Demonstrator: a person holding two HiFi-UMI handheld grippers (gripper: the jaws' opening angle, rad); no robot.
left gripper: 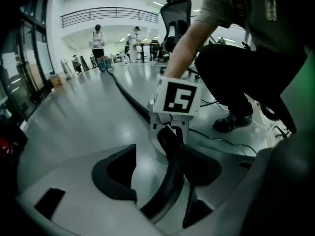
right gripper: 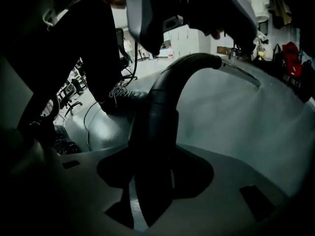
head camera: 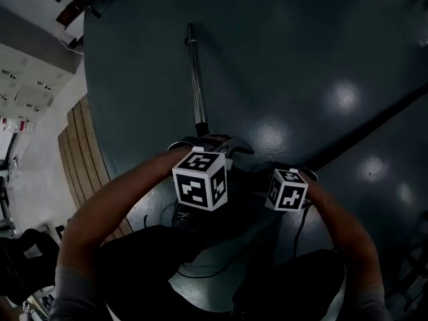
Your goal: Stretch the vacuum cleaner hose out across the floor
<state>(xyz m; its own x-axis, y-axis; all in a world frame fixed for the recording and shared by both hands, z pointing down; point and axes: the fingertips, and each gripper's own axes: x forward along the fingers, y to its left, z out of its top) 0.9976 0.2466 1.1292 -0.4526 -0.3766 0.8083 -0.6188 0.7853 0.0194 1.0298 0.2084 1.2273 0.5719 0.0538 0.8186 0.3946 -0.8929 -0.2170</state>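
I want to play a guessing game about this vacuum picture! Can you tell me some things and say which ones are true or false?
1. The hose runs between the right tool's jaws. True; they are closed on it.
2. The left tool squeezes the hose tightly. False: its jaws stand apart, and the hose just passes between them.
3. A metal tube lies flat on the floor. True.
4. The floor is red carpet. False: it is dark, smooth and shiny.
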